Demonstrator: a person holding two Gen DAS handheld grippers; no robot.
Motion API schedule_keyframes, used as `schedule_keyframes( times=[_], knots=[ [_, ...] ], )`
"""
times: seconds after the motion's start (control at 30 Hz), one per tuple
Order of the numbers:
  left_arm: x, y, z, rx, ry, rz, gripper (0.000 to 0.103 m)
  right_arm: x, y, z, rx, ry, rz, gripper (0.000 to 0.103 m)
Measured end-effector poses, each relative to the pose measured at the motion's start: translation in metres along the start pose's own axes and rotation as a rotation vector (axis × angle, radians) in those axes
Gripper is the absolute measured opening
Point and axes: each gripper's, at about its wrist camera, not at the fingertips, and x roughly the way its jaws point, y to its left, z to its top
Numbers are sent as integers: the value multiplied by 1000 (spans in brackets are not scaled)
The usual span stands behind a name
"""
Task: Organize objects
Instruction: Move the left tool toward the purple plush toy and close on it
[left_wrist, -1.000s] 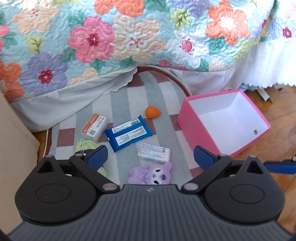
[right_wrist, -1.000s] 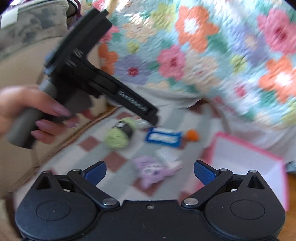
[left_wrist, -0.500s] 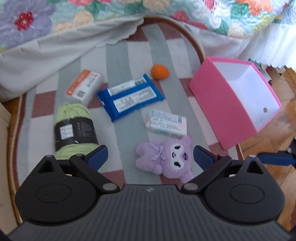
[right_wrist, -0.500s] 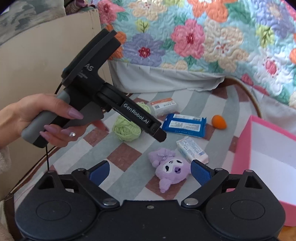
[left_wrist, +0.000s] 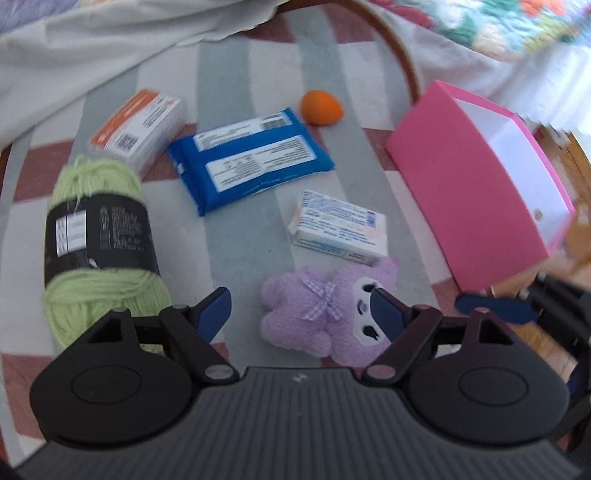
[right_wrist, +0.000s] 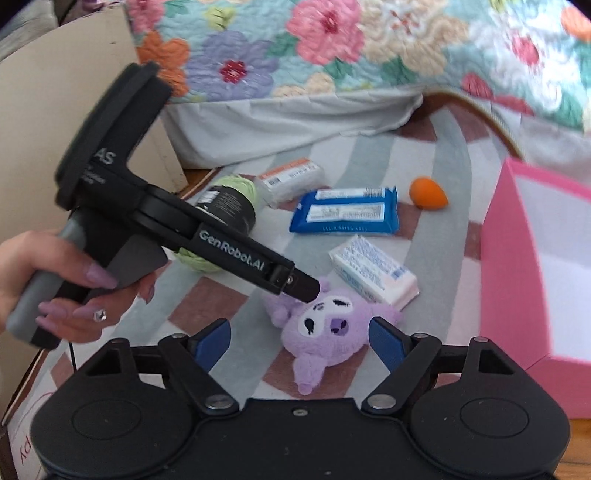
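Both grippers, left gripper (left_wrist: 300, 314) and right gripper (right_wrist: 300, 341), are dropping toward the purple plush toy (right_wrist: 327, 330), fingers narrowing, gripping nothing; pink box (right_wrist: 511, 266) is sitting empty, nothing sorted.

Soft daylight, motion blur, fisheye-warped edges

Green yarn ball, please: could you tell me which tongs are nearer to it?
Left. The left tongs hover right beside the green yarn ball; the right tongs sit farther off, across the purple plush. Both have just been closing, with the plush in view between their fingers, ungripped.
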Motion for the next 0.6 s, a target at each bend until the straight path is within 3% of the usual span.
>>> schedule_keyframes(
  times=[0.07, 0.17, 0.33, 0.37, 0.47, 0.6],
  knots=[
    [8, 4, -2, -39, 10, -1, 82, 9, -3, -4, 3, 11, 38, 77],
    [13, 6, -2, -43, 3, -1, 80, 17, -4, -8, 16, 11, 22, 77],
    [19, 6, -2, -71, 10, -67, 59, 36, -16, -11, 98, 49, -27, 77],
    [19, 6, -3, -85, 11, -72, 59, 38, -20, -12, 119, 56, -24, 76],
    [18, 4, -6, -95, -3, -57, 55, 44, -28, -15, 172, 79, -20, 62],
    [13, 1, -13, -88, -20, -25, 49, 47, -34, -21, 249, 87, 4, 53]
  ],
)
